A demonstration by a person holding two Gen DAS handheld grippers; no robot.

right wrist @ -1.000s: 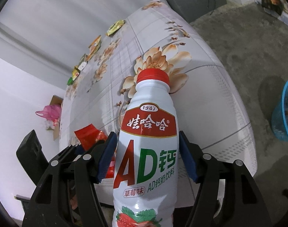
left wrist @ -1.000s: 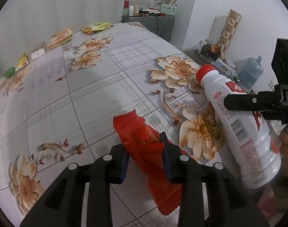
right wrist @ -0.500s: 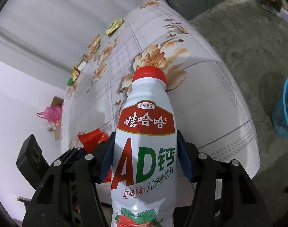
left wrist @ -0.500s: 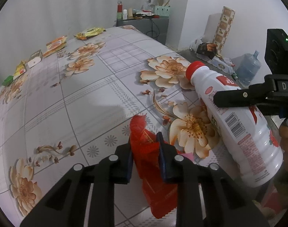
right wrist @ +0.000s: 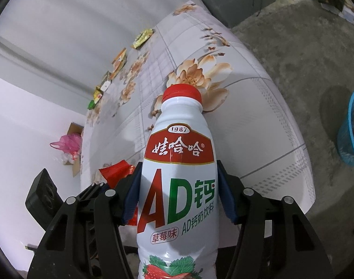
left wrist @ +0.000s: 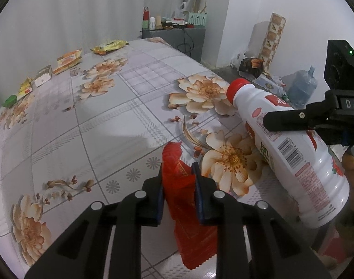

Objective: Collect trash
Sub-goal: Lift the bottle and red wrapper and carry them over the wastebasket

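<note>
I record two pieces of trash in hand at the near edge of the table [left wrist: 88, 125]. The red wrapper [left wrist: 179, 174] is pinched between the blue pads of my left gripper [left wrist: 178, 176]; its upper corner stands above the pads and its crinkled lower part hangs past them, over the flowered tablecloth. The jaws are drawn close together on it.

The white drink bottle [right wrist: 179, 186], red-capped with a red, green and strawberry label, sits lengthwise between the fingers of my right gripper [right wrist: 179, 186], cap pointing away from the camera. Both pads press its sides at mid-body, so the jaws are clamped on it. From the left wrist view the bottle [left wrist: 291, 148] is tilted, cap toward the table and base toward me, just beside the wrapper; I cannot tell whether it touches the cloth.

Further out, several small snack packets [left wrist: 67, 60] lie in a row along the far edge of the table. On the concrete floor to the right stands a blue mesh basket [right wrist: 353, 130], well apart from the table. A water jug [left wrist: 302, 88] stands by the far wall.
</note>
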